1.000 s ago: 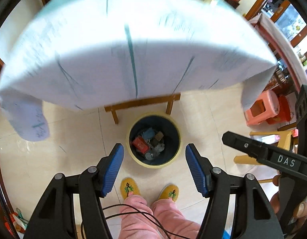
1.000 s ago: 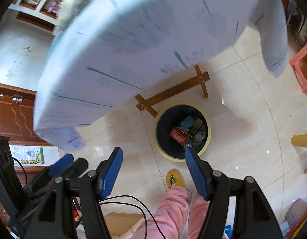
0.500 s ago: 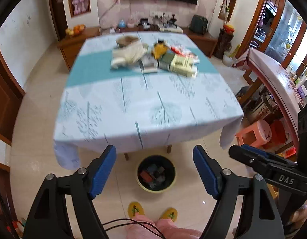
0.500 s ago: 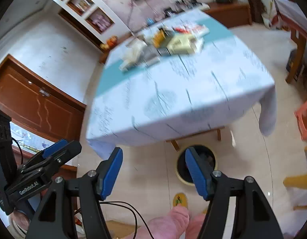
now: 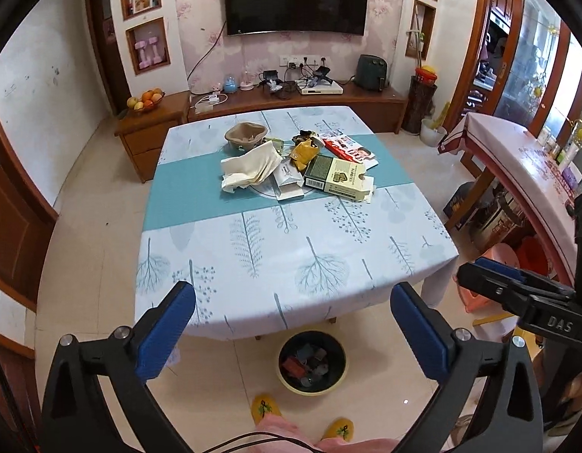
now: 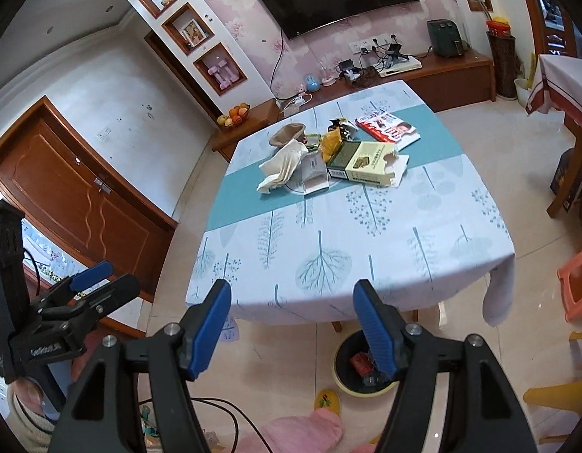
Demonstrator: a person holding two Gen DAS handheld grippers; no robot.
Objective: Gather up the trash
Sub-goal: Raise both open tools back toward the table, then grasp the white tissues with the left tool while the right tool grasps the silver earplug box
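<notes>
From the left wrist view, the left gripper (image 5: 291,324) stood with its blue pads spread as wide as they go and nothing between them; its jaws had just been opening. The trash lay heaped in the middle of the square table (image 5: 200,204) under its pale blue leaf-print cloth, on the teal stripe: a crumpled cream paper napkin (image 5: 251,168), a flattened green-and-cream cardboard carton (image 5: 338,179), a small white box (image 5: 287,181), a yellow foil wrapper (image 5: 304,151), a red-and-white printed packet (image 5: 349,151) and a brown paper bowl (image 5: 245,135). I judged all of it light. The napkin would be soft and collapse, so best pinched at its thick folded middle; the carton looked stiff enough to take by its near edge; the foil was probably slippery. Only this view showed plainly the whole round yellow-rimmed bin (image 5: 312,363) on the tiled floor before the table, already holding scraps, and both yellow slippers (image 5: 266,409). The right gripper's (image 5: 517,298) tips showed at the edge.

From the right wrist view, the right gripper (image 6: 293,326) was parted and empty, hanging over the table's near edge. Its pad hid part of the bin (image 6: 342,373). This angle showed the carton's (image 6: 361,166) torn flap side-on, the brown wooden door (image 6: 72,204) and the left gripper (image 6: 91,283) low at the side.
</notes>
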